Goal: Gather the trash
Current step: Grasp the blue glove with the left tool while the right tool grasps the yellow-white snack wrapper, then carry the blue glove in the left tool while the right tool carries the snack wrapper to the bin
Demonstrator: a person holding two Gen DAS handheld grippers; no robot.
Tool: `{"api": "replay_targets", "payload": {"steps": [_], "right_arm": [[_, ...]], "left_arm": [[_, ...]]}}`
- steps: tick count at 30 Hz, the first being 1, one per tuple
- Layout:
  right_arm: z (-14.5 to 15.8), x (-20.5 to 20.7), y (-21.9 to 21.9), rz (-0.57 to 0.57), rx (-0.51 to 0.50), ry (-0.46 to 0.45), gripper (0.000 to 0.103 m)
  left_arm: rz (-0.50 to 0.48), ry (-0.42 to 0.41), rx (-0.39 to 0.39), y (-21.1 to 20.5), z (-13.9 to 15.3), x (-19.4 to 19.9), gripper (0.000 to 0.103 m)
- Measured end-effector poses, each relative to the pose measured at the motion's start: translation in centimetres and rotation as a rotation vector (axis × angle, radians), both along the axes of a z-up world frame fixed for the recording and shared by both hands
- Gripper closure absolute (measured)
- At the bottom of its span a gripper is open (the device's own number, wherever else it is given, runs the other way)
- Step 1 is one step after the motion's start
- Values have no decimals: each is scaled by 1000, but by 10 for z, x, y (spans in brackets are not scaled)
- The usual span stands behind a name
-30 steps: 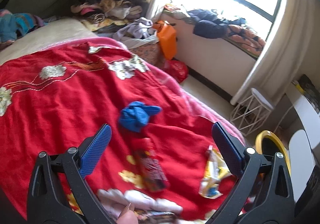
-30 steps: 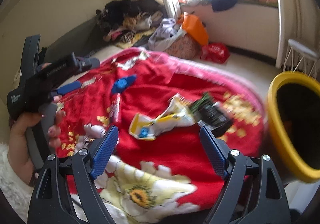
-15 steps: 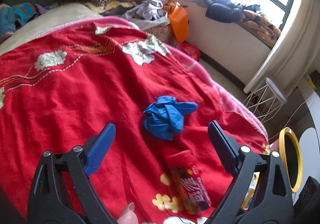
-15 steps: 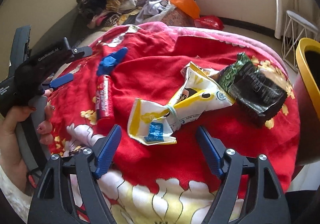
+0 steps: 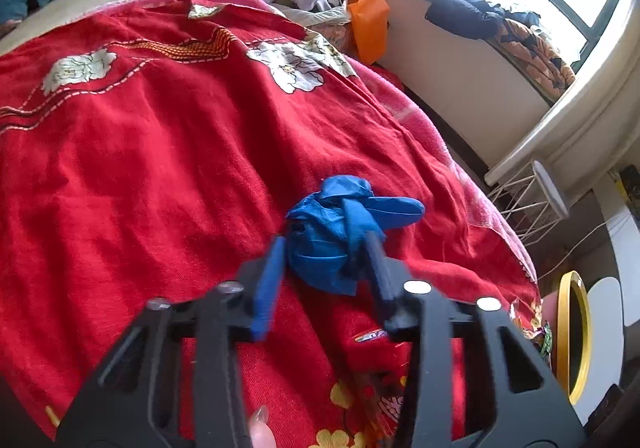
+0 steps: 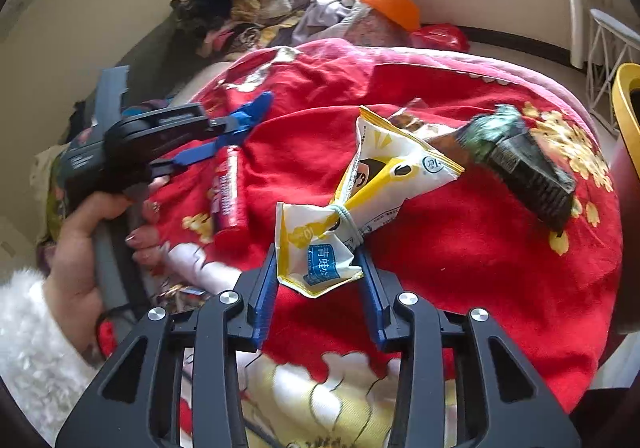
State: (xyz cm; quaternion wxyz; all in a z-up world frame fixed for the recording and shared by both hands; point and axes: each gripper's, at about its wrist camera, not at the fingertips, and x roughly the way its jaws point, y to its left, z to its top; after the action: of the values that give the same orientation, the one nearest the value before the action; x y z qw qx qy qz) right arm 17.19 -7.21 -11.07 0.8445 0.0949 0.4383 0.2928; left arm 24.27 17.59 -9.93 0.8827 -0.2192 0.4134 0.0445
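Bedroom, red floral blanket (image 5: 140, 152) over the bed, clothes heaped by the window. Left gripper (image 5: 324, 252) has its jaws narrowed on both sides of the crumpled blue glove (image 5: 340, 224), pads touching it, glove straight ahead between the tips; grip looks made or nearly. Right gripper (image 6: 318, 266) is likewise narrowed onto the near tail of the yellow-white snack bag (image 6: 380, 188), whose long axis runs from the claw forward and to the right. Not claimed by either claw: red tube wrapper (image 6: 229, 192) ahead-left of the right claw, long axis pointing away, and dark green packet (image 6: 524, 164) ahead-right, nearer the right hand. Count: one glove, one yellow bag, one red tube, one dark packet, four pieces. Yellow-rimmed bin (image 5: 576, 332) sits far right of the left claw, beyond the bed edge; both loads probably go that way.
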Motion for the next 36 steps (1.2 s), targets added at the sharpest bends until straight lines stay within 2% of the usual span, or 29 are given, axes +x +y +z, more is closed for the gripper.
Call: {"api": "replay_targets", "payload": {"steps": [4,7,20,36], "right_arm": [[7,-11,5,40,-1,-30,68],[13,-17,5,60,-3,-54,68],[28,-35,-2,108,-1,-112,68],[46,-40,-31,68,20,-152,68]], "left_arm": [[-29,-14,-2,-3,-1,-8,96],[-23,-43,-23,-3,3,-19,98],[-17,-201,-36,-17,54,-62,99],[-65,-261,-30,-46,83,-92,100]]}}
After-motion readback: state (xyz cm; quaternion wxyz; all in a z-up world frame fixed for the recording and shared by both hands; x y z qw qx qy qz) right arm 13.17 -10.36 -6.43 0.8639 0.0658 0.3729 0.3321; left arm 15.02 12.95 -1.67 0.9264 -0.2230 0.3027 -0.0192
